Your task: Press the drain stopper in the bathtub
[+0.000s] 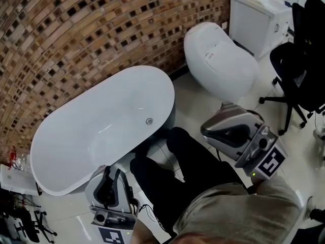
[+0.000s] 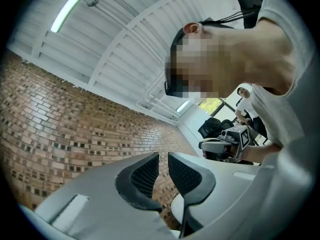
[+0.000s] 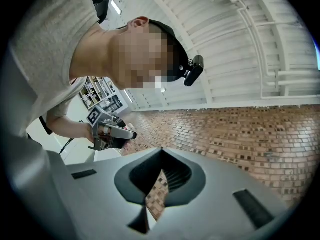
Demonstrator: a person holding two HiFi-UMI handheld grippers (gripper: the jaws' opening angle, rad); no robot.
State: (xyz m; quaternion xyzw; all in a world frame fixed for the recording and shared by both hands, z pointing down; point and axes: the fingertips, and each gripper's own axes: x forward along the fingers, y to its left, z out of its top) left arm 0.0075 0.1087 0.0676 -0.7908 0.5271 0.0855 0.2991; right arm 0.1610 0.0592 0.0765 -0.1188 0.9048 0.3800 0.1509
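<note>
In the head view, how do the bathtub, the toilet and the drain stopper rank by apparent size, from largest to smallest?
1. bathtub, clearly the largest.
2. toilet, smaller in the picture, though it stands farther from the camera.
3. drain stopper, a tiny disc.

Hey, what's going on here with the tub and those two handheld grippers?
A person stands beside the white bathtub with a gripper in each hand. Neither is near the drain stopper, which sits low inside the tub with nothing touching it. Both grippers are held close to the body and point up toward the ceiling. The left gripper has its jaws slightly apart and empty; the right gripper has its jaws closed on nothing. Pressing has not yet begun.
</note>
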